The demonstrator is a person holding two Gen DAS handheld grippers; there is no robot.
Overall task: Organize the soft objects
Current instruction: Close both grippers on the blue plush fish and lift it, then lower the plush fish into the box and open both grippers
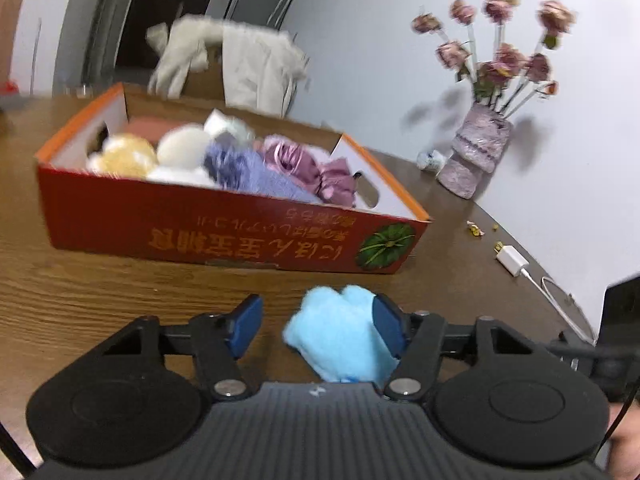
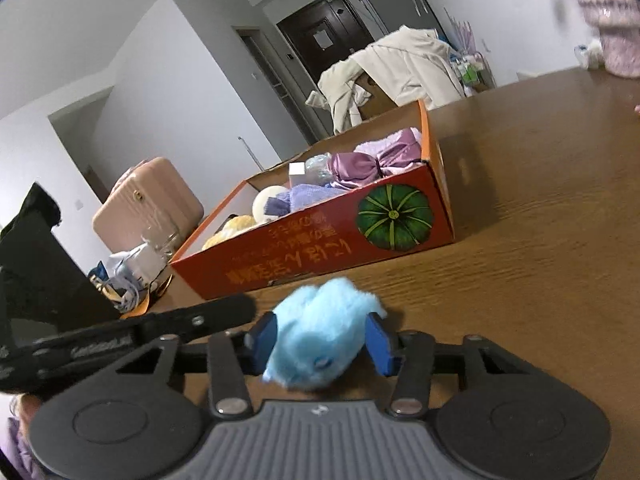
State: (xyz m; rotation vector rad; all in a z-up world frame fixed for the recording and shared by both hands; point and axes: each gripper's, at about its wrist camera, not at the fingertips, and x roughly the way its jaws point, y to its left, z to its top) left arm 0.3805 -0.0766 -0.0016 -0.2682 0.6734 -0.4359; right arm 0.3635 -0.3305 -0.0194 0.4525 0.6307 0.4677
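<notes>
Setting: a lived-in home, dining or living area. Indicators: wooden table (image 1: 100, 280), vase of dried roses (image 1: 478, 152), cream jacket (image 2: 404, 68) draped over a chair, pink suitcase (image 2: 148, 204), dark entry door (image 2: 320, 40), phone charger (image 1: 512, 260).

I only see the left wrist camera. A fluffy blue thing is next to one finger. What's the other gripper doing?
Observer: The right gripper has a blue fluffy toy between its fingers. Both touch its sides, but I cannot tell whether they squeeze it.
Operator: Where's my gripper from over there?
Observer: The left gripper reaches in from the left, with its tip beside the toy.
Operator: Is anything hiding past the box?
Observer: Yes, a clear glass jar stands by the red box, at the end away from the pumpkin picture.
</notes>
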